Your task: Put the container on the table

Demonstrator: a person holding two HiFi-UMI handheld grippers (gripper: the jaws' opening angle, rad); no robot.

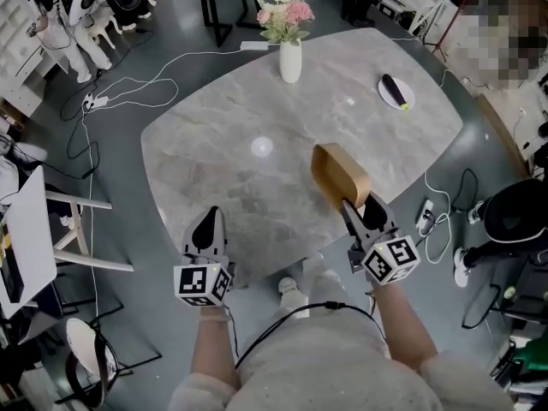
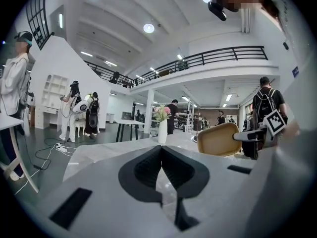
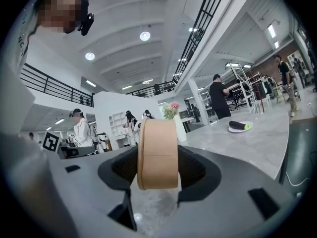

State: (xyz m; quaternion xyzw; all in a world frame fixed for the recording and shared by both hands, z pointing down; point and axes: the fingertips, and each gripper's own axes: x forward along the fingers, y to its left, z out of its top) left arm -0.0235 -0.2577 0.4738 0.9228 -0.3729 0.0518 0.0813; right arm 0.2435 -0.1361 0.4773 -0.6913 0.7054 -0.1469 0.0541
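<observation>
**Container on edge in the right gripper, over the table's near side**

A grey marble table (image 1: 214,161) fills the middle of a big open workshop, and we go from its near edge outward. The left gripper (image 1: 208,229) sits low at that edge with its jaws together and nothing between them. It is well apart from the action.

The right gripper (image 1: 355,217) is the one that matters. It is clamped on the tan paper container (image 1: 338,174), with the jaws pressing its two broad faces. The container stands on edge, not flat. Its long axis runs straight ahead of the jaws, out over the tabletop near the right side, and it looks to be held just clear of the surface. By my reading, setting it down calls for a roll of that wrist before lowering.

Further back, a vase of flowers (image 1: 290,58) and a plate (image 1: 396,92) stand well clear of it.
</observation>
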